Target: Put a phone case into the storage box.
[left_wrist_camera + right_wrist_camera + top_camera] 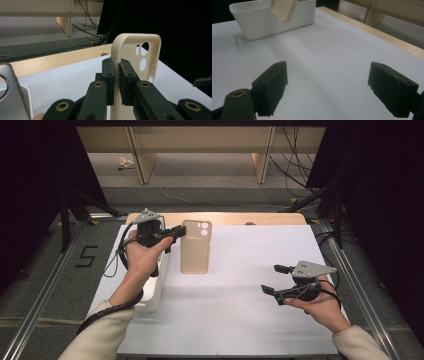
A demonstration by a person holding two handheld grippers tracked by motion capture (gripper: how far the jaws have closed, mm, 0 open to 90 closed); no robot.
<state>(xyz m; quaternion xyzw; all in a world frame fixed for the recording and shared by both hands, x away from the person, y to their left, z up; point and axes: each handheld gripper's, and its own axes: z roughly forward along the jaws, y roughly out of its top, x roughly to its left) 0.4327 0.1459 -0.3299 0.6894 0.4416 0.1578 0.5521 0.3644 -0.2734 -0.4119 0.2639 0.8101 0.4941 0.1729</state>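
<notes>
Writing: a black "5" [86, 256] on the floor left of the white table [240, 320]. Left gripper [181, 232] pinches the beige rubbery phone case [196, 247]; right gripper [274, 279] gapes empty.

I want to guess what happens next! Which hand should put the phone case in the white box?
Probably left: the left gripper already pinches the case beside the box. The right gripper is open, farther away.

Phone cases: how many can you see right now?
1. The beige phone case is pinched by its side edge in the left tongs, beside the white bin. More may lie hidden inside the bin.
</notes>
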